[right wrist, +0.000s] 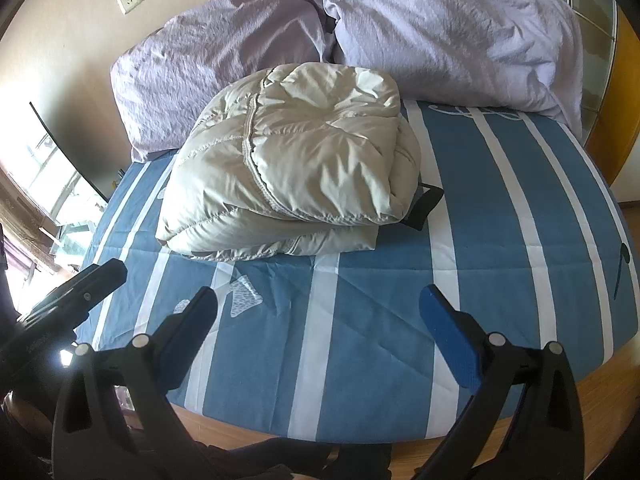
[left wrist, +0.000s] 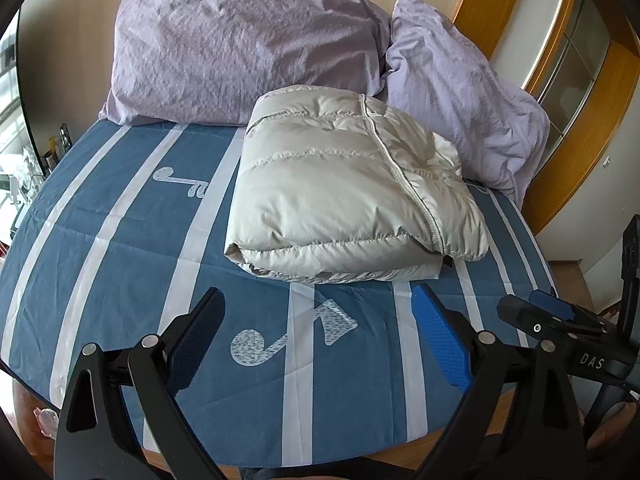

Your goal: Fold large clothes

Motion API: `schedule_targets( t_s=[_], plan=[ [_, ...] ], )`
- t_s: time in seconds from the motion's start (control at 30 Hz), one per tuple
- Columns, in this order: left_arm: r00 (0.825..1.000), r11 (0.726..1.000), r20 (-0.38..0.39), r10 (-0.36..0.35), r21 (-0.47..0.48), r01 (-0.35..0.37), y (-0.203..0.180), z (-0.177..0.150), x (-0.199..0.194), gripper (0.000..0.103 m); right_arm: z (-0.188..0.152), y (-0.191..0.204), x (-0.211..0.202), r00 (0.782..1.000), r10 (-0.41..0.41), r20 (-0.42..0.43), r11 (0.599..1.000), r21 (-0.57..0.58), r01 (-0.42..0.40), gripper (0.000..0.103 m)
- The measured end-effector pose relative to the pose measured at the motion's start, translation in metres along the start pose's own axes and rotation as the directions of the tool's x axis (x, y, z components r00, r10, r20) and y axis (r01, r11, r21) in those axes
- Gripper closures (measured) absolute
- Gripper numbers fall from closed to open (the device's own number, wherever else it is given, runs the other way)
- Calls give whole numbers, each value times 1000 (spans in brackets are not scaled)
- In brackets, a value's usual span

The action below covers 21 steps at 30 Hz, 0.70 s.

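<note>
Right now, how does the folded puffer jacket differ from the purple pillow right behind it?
The puffer jacket is pale beige with stitched quilt lines; the purple pillow is lilac, with a crinkled, unquilted cover. The jacket lies folded flat in layers on the striped sheet, while the pillow leans up against the wall. The jacket's fabric has a slight sheen; the pillow's looks matte. Both are soft, puffy things on the bed, and neither gripper touches them.

Two lilac pillows [left wrist: 248,48] lean against a beige wall [right wrist: 72,40]. Daylight enters a window [right wrist: 48,184] beside the striped bed [right wrist: 500,248].
</note>
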<state>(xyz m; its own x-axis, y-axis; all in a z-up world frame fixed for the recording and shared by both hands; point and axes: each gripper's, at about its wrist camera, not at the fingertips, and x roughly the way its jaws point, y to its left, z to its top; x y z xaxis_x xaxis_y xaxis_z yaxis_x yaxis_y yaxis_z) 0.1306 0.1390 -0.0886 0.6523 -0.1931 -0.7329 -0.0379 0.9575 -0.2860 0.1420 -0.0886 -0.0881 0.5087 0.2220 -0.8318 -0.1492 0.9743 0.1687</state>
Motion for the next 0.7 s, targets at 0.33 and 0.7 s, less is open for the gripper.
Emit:
schedule_targets(
  t_s=[0.33,0.7],
  plan=[
    [1000,1000,-2,-4,2,4,-3,-1,1,8,0,1,1,1000,0,-2,1000,-1,0,2],
    [1000,1000,-2,2,-2,-2,-2,-1,1,8,-1,1,4,1000,2,-11,1000,-7,-2,2]
  ],
)
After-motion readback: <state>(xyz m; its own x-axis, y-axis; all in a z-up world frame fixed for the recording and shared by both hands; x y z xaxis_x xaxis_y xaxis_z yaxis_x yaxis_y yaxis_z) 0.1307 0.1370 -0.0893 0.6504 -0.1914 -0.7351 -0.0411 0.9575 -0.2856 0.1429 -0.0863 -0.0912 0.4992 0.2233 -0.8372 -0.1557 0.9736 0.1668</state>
